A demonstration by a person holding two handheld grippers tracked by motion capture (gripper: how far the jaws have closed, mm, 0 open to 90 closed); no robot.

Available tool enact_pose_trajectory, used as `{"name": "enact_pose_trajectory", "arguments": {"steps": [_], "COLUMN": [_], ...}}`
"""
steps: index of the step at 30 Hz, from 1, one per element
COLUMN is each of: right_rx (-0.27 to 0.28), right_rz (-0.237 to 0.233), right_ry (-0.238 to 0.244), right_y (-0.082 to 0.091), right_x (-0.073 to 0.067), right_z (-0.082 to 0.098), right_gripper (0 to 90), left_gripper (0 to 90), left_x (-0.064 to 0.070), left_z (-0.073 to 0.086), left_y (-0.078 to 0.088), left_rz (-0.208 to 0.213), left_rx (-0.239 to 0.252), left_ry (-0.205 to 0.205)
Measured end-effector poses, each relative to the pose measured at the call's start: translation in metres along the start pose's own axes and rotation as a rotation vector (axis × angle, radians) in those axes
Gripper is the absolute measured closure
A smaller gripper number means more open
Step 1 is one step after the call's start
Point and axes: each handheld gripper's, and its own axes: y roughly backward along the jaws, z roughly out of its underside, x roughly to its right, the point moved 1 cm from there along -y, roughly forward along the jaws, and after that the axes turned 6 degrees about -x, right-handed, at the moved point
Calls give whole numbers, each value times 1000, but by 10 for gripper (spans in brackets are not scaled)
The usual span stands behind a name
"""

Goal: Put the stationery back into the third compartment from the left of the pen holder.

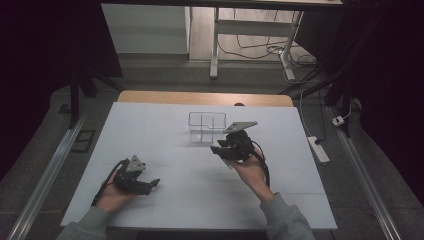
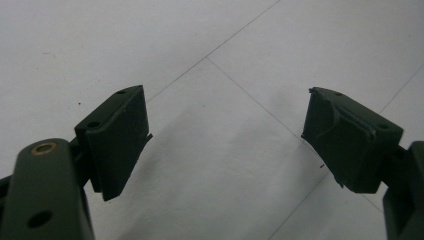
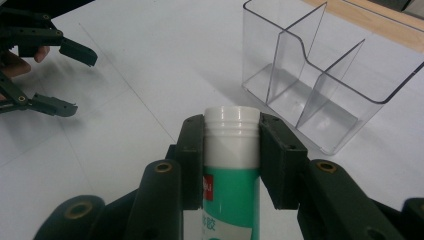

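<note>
My right gripper (image 3: 232, 127) is shut on a glue stick (image 3: 231, 165) with a white cap and a green and white label, the pads pressing its sides just below the cap. In the high view that gripper (image 1: 223, 146) hovers just in front of a clear plastic organizer (image 1: 206, 127) with divided compartments. The organizer (image 3: 320, 75) stands empty, close ahead and to the right in the right gripper view. My left gripper (image 1: 150, 184) rests low at the table's front left, its jaws spread wide over bare white tabletop (image 2: 215, 130) with nothing between them.
A white sheet (image 1: 165, 165) covers the table, with a strip of wood (image 1: 200, 97) showing at the far edge. A power strip (image 1: 318, 149) and cables lie on the floor to the right. Table legs and dark curtains stand behind.
</note>
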Motion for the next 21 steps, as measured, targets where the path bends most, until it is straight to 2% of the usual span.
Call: {"name": "enact_pose_trajectory", "arguments": {"steps": [21], "right_rx": [26], "right_rz": [12], "right_ry": [2], "right_y": [5], "right_x": [3], "right_z": [-3], "right_gripper": [644], "left_gripper": [183], "left_x": [1], "left_z": [0], "left_y": [-3], "left_rz": [5], "left_rx": [-18], "left_ry": [-4]}}
